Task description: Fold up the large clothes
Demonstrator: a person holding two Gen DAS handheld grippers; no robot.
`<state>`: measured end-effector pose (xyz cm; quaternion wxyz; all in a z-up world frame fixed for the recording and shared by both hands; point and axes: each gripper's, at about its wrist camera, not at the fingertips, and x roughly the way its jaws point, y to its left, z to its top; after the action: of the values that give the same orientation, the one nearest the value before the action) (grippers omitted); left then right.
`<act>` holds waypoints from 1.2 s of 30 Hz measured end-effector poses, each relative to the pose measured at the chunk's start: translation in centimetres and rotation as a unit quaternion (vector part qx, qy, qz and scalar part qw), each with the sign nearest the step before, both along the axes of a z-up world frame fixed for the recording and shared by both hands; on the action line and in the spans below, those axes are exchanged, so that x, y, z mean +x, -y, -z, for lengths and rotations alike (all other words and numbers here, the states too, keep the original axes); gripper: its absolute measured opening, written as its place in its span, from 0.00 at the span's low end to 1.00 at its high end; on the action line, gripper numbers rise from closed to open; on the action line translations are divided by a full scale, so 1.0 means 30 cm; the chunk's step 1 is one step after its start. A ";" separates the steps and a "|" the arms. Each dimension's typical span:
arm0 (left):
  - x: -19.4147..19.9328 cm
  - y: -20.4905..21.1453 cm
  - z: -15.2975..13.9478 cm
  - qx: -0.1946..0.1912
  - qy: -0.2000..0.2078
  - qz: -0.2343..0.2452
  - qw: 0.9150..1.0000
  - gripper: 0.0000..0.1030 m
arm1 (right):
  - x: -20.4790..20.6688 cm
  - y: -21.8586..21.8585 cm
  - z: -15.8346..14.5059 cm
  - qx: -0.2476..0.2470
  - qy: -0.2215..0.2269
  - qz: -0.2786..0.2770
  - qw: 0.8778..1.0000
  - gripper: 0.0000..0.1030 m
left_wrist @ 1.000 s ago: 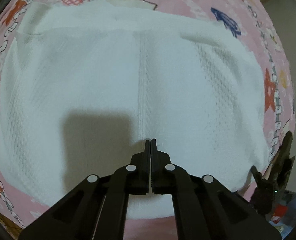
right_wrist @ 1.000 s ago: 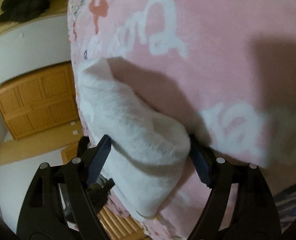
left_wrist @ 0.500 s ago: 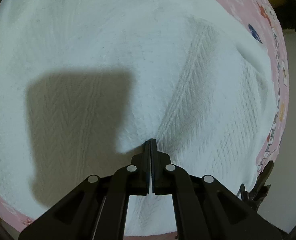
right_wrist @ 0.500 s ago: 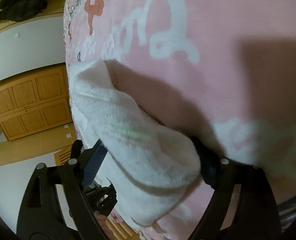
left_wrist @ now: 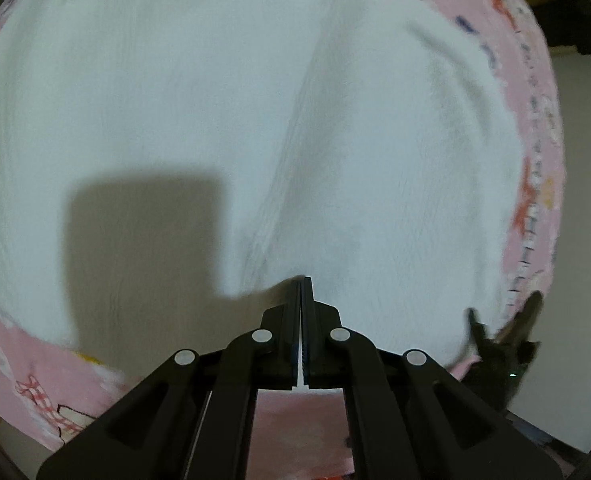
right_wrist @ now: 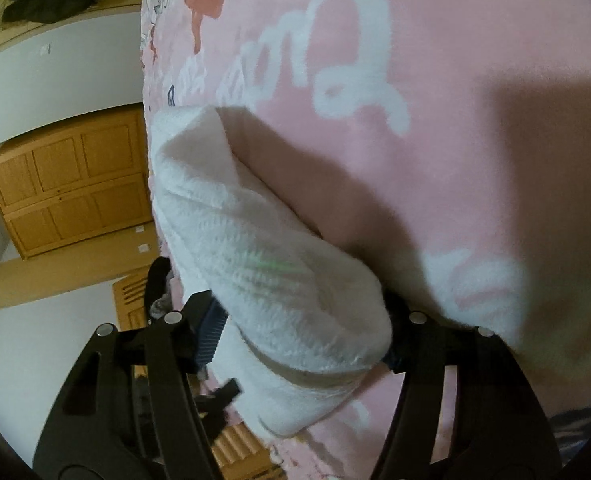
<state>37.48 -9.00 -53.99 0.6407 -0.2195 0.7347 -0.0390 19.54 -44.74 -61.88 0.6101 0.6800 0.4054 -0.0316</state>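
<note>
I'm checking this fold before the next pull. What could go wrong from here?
1. The left hand-held gripper pinches only a thin edge of the white garment, so that edge may slip out under a hard pull.
2. The right hand-held gripper straddles a thick bunched roll with its jaws wide, so layers may drop or fold unevenly.
3. The pink blanket beneath may drag along.

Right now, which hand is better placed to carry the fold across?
Left. Its gripper is pinched shut on the white garment's edge. The right gripper has fingers spread around a thick bunch.
</note>
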 end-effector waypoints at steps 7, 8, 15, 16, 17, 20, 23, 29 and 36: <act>0.014 0.046 0.046 0.042 0.009 -0.010 0.999 0.01 | 0.013 0.003 0.017 -0.003 -0.007 -0.016 1.000 0.54; 0.008 0.056 0.027 0.047 0.011 -0.011 0.999 0.01 | 0.012 0.003 0.007 -0.008 -0.006 -0.021 1.000 0.49; -0.084 0.054 -0.067 -0.009 0.004 -0.071 0.997 0.01 | 0.029 -0.014 -0.121 -0.038 -0.006 -0.043 0.998 0.37; -0.102 0.045 -0.055 -0.019 -0.001 -0.077 0.997 0.01 | 0.035 -0.016 -0.128 -0.040 -0.007 -0.045 0.998 0.37; -0.123 0.044 -0.039 -0.027 -0.009 -0.085 0.996 0.01 | 0.041 -0.020 -0.142 -0.044 -0.009 -0.047 0.998 0.36; -0.155 0.085 0.058 -0.035 -0.017 -0.090 0.995 0.01 | 0.055 -0.026 -0.170 -0.052 -0.011 -0.049 0.997 0.36; -0.150 0.095 0.133 -0.044 -0.009 -0.087 0.995 0.01 | 0.067 -0.048 -0.199 -0.072 -0.019 -0.055 0.996 0.36; -0.104 0.122 0.015 -0.038 0.026 -0.016 0.999 0.01 | 0.073 -0.072 -0.239 -0.103 -0.036 -0.031 0.994 0.36; 0.152 0.054 -0.042 -0.074 0.058 -0.001 0.996 0.01 | 0.057 -0.154 -0.337 -0.119 -0.024 -0.012 0.993 0.32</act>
<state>42.05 -10.63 -52.75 0.6646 -0.2643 0.6909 -0.1054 21.25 -40.12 -51.76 0.6772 0.5967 0.4212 -0.0889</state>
